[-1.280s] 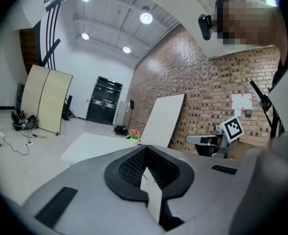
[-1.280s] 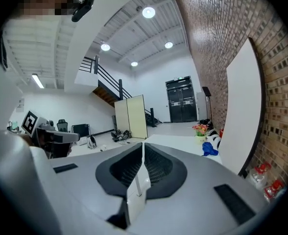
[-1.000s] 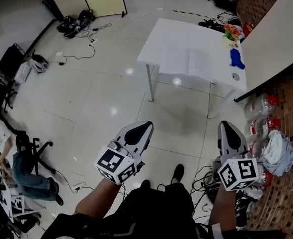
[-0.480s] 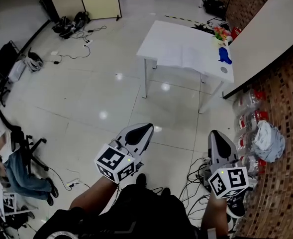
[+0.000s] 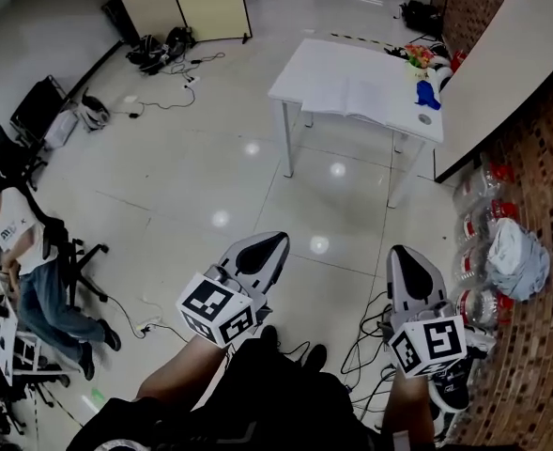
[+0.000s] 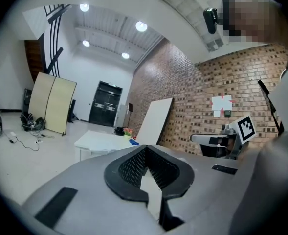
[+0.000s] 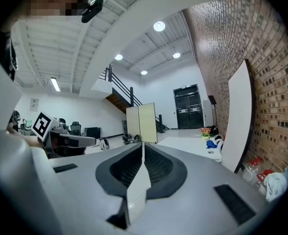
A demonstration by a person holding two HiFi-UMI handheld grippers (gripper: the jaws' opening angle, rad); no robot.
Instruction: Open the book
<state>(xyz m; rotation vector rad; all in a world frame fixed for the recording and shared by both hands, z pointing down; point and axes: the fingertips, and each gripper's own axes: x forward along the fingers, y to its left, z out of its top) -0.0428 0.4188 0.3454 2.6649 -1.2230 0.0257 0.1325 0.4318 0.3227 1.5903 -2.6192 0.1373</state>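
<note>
Far left: a seated person point(image 5: 21, 252) at a cluttered desk, no part in the task. A folding screen point(image 5: 187, 3) stands at the back of the room.

Left gripper point(image 5: 276, 242): held low in front of the body over bare floor, pointing roughly level toward the table. Its own view shows the jaws closed tip to tip with nothing between them. Judgement: it is simply being carried in a travel posture.

Right gripper point(image 5: 402, 256): held alongside the left one, well apart from it and pointing the same way. Jaws pressed together, empty. No object is within reach of either gripper.

Table point(image 5: 314, 64): white, standing well ahead of both grippers across open floor. The book point(image 5: 368, 90) lies flat on it toward the near edge, about midway along. It appears pale with a possible centre crease; at this range I cannot tell whether the cover is closed. A blue object point(image 5: 427, 93) sits near the table's right end, flowers point(image 5: 417, 56) by its far right corner.

Far right: a white board point(image 5: 506, 50) leans on the brick wall point(image 5: 539, 346), with bags point(image 5: 515, 256) at its foot.

Assessment: task not begun. The person must reach the table's near edge first, clear of the floor cables.
</note>
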